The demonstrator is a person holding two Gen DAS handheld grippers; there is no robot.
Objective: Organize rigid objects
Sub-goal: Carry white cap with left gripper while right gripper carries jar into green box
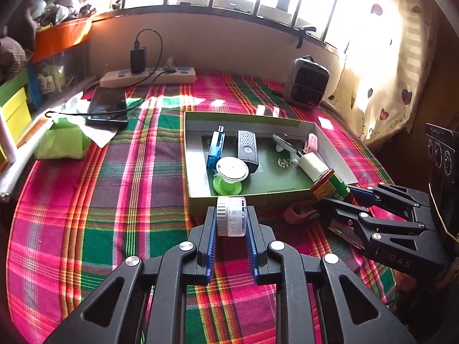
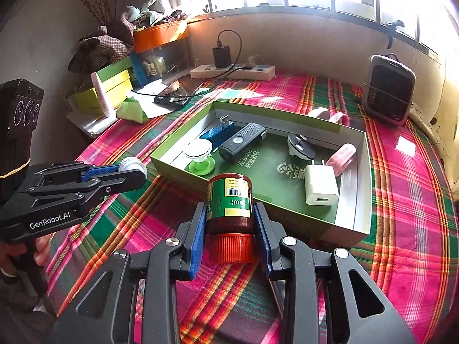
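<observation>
You were mid-carry — left gripper [image 1: 231, 220] clamped on the small clear ridged-cap jar [image 1: 231, 215], right gripper [image 2: 229, 230] on the brown red-capped bottle [image 2: 230, 204], both hovering just short of the green cardboard tray [image 2: 258, 120]; lowering each inside seemed next.

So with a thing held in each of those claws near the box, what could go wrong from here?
The brown bottle in the right gripper hangs over the box's near wall and could knock it or land on the white charger. The small clear jar sits at the left gripper's very fingertips and might slip. The box is crowded, with little free floor.
</observation>
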